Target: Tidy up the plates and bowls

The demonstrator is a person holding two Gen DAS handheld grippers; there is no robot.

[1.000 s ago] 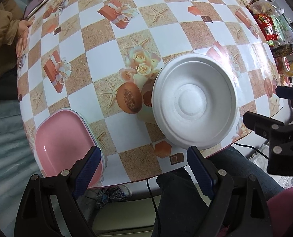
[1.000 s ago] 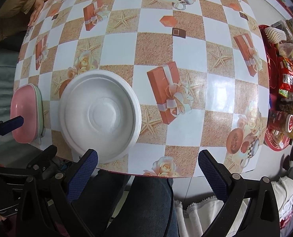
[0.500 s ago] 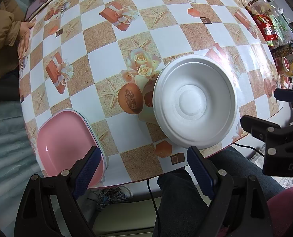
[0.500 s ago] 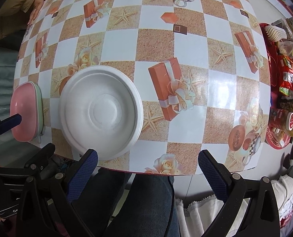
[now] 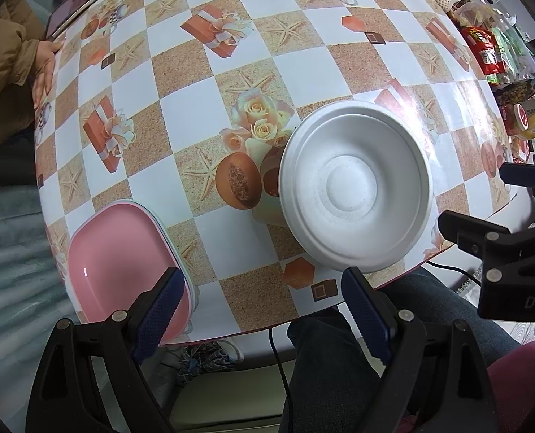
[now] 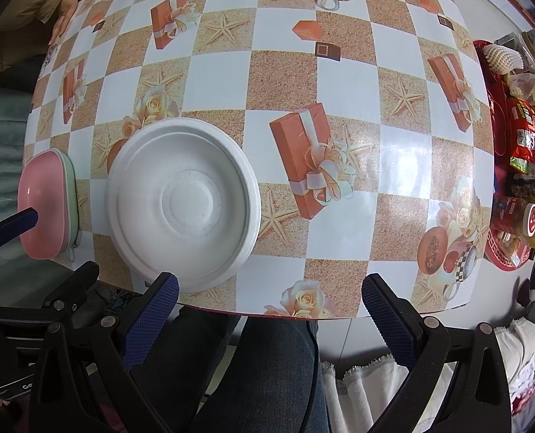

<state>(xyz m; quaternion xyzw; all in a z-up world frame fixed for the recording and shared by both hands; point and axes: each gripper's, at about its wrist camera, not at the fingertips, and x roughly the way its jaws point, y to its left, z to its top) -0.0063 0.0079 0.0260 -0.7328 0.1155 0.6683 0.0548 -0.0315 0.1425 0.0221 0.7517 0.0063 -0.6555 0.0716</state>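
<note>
The left hand-held gripper (image 5: 262, 306) was held low at the near edge of the table (image 5: 231, 83), angled forward and down over it. Its jaws were spread wide, and nothing was gripped between them. Its left fingertip (image 5: 166, 288) was seen over the near rim of the pink plate (image 5: 119, 263); contact could not be determined. Its right fingertip (image 5: 354, 288) was positioned just short of the near rim of the white bowl (image 5: 354, 187).

The right hand-held gripper (image 6: 267, 306) was held in the same manner to the right of the left one, at the table (image 6: 303, 72) edge above the operator's dark-trousered lap. Its jaws were likewise fully parted, with nothing held. Its left fingertip (image 6: 159, 292) was seen at the near rim of the white bowl (image 6: 184, 202); its right fingertip (image 6: 379, 299) was well to the right of the bowl, over the table edge.

The white bowl was set upright on the table close to the near edge. The pink plate (image 6: 43, 209) was located to its left, apart from it, at the table's left near corner. A pale green rim was visible just under the pink one, so that the pink plate was shown to be stacked on another dish.

Snack packets (image 6: 523, 133) were observed along the right side of the table. At the far left, a hand (image 5: 45, 68) of a second person was laid on the table.
</note>
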